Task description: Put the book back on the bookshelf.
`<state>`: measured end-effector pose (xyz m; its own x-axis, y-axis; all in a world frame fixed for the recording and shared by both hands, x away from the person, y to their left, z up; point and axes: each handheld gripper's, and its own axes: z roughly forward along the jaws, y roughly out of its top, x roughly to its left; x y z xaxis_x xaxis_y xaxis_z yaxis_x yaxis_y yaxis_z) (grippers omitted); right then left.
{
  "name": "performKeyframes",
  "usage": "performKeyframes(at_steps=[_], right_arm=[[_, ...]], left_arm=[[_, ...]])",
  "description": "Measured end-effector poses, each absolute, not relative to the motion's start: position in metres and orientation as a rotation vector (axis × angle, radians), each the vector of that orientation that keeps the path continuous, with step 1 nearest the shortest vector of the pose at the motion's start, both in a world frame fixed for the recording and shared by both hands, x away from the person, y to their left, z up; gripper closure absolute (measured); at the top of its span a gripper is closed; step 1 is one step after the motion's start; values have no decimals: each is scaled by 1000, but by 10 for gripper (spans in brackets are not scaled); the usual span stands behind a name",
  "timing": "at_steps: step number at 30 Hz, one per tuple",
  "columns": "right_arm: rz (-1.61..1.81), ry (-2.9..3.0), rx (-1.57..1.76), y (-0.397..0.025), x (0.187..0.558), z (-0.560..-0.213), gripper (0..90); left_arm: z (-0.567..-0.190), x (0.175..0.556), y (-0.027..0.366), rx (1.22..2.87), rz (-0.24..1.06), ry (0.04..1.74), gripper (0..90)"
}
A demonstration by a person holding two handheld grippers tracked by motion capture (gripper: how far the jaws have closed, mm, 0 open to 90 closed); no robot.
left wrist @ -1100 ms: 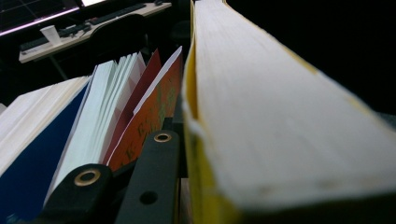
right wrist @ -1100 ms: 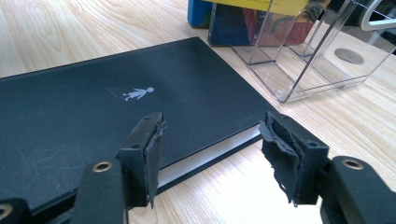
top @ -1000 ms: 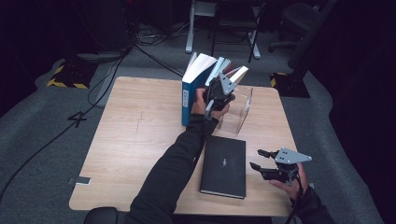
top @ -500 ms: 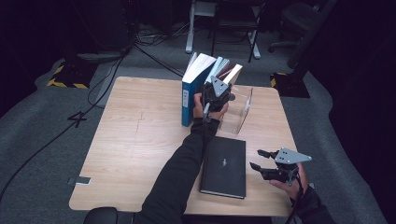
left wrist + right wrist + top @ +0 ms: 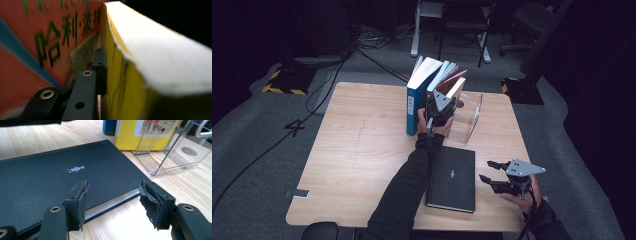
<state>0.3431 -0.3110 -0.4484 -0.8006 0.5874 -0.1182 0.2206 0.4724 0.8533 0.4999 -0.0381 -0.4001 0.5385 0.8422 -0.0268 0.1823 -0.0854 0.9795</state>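
High view | left tongs [image 5: 443, 106] clamp yellow book [image 5: 455, 89] at 12 o'clock, nearly shelved | right tongs [image 5: 494, 171] open beside black book [image 5: 452, 177], not yet lifted

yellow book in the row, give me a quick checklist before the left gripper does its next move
1. Left gripper at the yellow book: ok.
2. One jaw slid between the yellow book and the orange book: ok.
3. Firm grip on the yellow book: cannot tell, the other jaw is hidden.
4. Clear stand beside the row, upright: ok.
5. Right gripper open and holding nothing: ok.
6. Black book lying flat, apart from the row: ok.
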Motion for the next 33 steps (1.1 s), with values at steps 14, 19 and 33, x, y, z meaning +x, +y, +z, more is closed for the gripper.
performKeyframes(at_steps=[14, 19, 33], right_arm=[[1263, 2331, 686, -312, 343, -448, 403], [1266, 2332, 698, -314, 343, -449, 403], [1237, 2364, 693, -309, 344, -453, 402]], left_arm=[[-399, 485, -34, 1692, 633, 798, 569], [-404, 478, -23, 1704, 589, 790, 484], [-440, 467, -6, 1797, 548, 777, 625]])
